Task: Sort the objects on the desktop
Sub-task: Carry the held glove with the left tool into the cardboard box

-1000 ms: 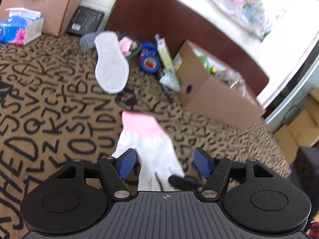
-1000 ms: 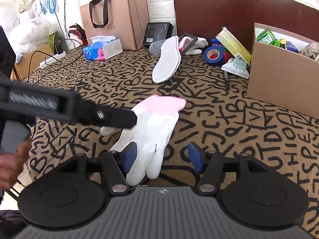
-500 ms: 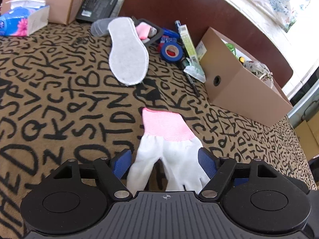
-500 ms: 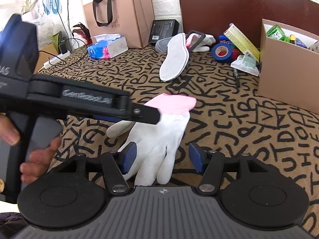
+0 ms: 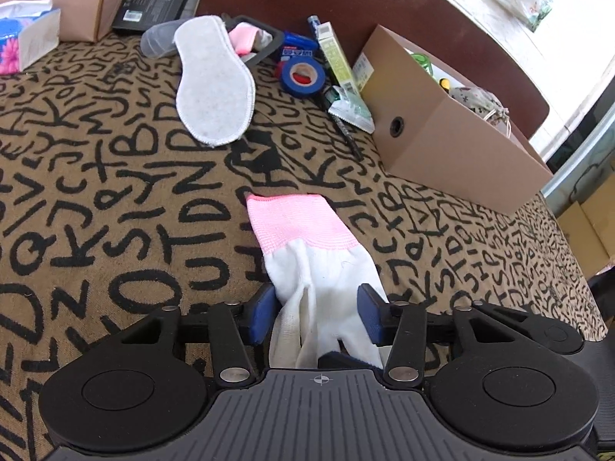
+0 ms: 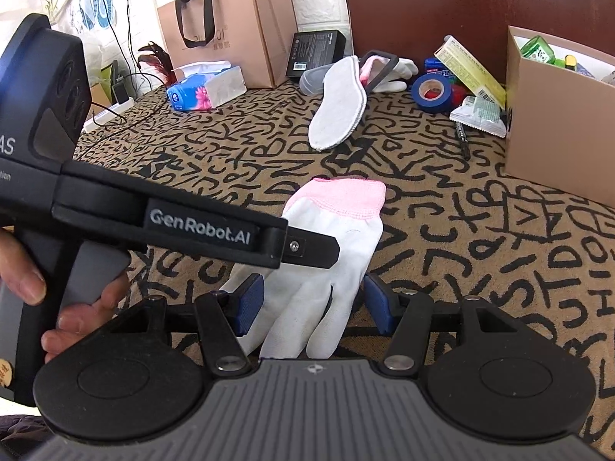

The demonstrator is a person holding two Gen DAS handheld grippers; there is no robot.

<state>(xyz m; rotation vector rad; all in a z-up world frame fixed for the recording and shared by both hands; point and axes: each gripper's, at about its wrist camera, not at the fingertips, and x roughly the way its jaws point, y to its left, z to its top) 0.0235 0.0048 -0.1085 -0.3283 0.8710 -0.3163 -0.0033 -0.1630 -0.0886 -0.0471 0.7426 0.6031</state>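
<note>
Your left gripper point(image 5: 317, 315) straddles the glove point(image 5: 307, 253) on the bench point(image 5: 96, 192), spread (right gripper point(image 6: 314, 303) likewise); box point(image 5: 442, 142) partly filled, insole point(image 5: 211, 80) and tape point(image 5: 301, 75) remain unsorted

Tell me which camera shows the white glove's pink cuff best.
Left wrist: the glove's pink cuff lies unobstructed. Right wrist shows the cuff too, farther off, with the left gripper crossing the glove below it.

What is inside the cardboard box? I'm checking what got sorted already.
In the cardboard box, a green packet, a yellow-capped item and a floral pouch show; its walls hide everything lower.
</note>
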